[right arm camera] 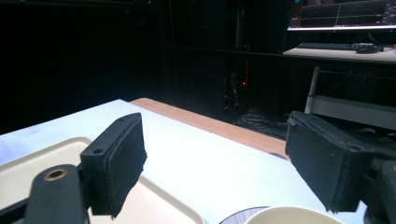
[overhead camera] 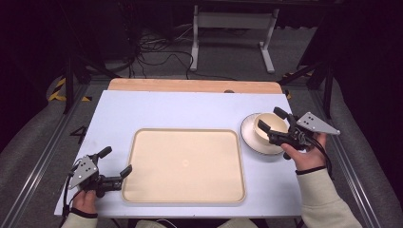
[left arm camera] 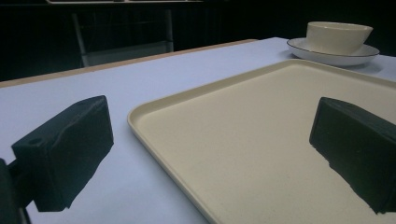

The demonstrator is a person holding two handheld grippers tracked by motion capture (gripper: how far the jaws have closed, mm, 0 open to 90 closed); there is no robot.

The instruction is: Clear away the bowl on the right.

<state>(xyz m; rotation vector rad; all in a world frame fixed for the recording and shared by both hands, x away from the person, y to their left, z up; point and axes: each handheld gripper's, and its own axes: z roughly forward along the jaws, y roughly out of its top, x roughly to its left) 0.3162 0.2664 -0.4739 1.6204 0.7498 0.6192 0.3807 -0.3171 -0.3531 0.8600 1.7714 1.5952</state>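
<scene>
Right hand-held gripper [overhead camera: 272, 119] poised over cream bowl [overhead camera: 271, 128] on white saucer [overhead camera: 252, 140] right of tray [overhead camera: 142, 190], jaws apart, nothing gripped; left hand-held gripper [overhead camera: 115, 160] released; off-centre pinching risks tipping bowl off saucer.

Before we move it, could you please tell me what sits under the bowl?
The bowl stands on a white saucer; the saucer's middle is covered by the bowl.
</scene>
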